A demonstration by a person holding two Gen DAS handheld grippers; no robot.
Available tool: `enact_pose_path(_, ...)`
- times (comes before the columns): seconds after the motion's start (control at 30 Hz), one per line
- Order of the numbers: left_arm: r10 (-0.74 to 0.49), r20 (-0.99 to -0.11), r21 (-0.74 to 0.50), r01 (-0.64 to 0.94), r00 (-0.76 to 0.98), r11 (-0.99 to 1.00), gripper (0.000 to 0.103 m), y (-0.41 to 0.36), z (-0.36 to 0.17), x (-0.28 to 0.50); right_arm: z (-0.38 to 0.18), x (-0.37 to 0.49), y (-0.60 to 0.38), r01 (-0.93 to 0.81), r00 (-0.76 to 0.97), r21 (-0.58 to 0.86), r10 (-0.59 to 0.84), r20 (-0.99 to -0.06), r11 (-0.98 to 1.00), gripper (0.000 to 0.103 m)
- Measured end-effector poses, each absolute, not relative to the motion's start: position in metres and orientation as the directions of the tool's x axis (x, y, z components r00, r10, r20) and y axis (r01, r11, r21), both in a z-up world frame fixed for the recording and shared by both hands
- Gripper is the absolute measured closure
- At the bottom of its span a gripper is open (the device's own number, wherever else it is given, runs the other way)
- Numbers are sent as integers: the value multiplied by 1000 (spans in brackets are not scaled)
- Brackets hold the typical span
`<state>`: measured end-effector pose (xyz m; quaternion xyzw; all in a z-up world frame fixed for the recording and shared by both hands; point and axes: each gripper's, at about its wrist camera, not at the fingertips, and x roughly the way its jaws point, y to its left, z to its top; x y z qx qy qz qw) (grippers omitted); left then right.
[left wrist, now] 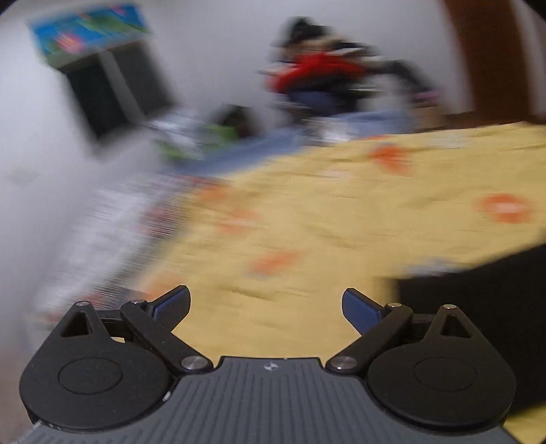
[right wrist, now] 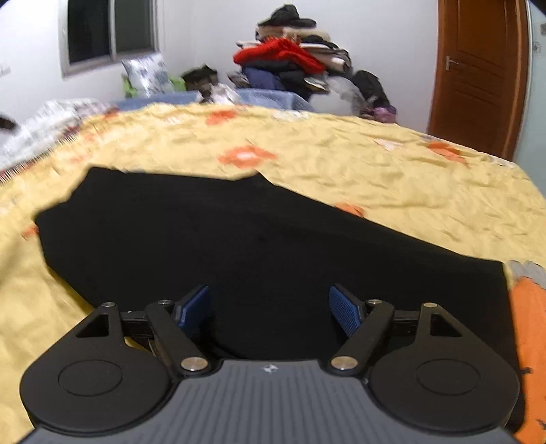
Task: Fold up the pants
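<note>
Right now my left gripper [left wrist: 266,307] has its fingers [left wrist: 358,309] spread wide with nothing between them, only the yellow bedspread [left wrist: 324,211] with its orange flower prints showing through the gap. That view is badly smeared, so I can only make out rough shapes. A dark corner of the black pants [left wrist: 477,300] shows at the right edge of it, apart from the fingers.

My right gripper [right wrist: 269,309] also has its fingers [right wrist: 344,309] well parted and holds nothing. Its blue pads sit over the near part of the pants [right wrist: 256,239], and I cannot tell whether they touch the cloth or stand just above it. The pants lie flat on the bed as one broad black shape, the far edge uneven, stretching from the left side across to the right, where they end beside an orange and grey piece of cloth [right wrist: 529,314] at the frame's edge.

Beyond the bed a pile of clothes [right wrist: 293,58] with a red garment on top is stacked against the white wall. A patterned pillow [right wrist: 146,75] leans below the window [right wrist: 109,32] on the left, and a brown wooden door [right wrist: 477,75] stands on the right.
</note>
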<state>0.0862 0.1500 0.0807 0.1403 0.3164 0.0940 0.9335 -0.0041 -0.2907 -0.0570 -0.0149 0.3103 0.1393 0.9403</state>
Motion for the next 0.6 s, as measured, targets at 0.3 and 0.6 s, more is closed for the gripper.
enact_pose_path(0.3,-219,-738,-48,274,638,960,8,76,-4,111,-66,1,-241,-375,685,93,344,-643,922,26)
enact_pose_path(0.6,-37,-738,-44,7,673,999,9,177,-7,109,-32,-14,-201,-440,740,25,378,-556,898,25)
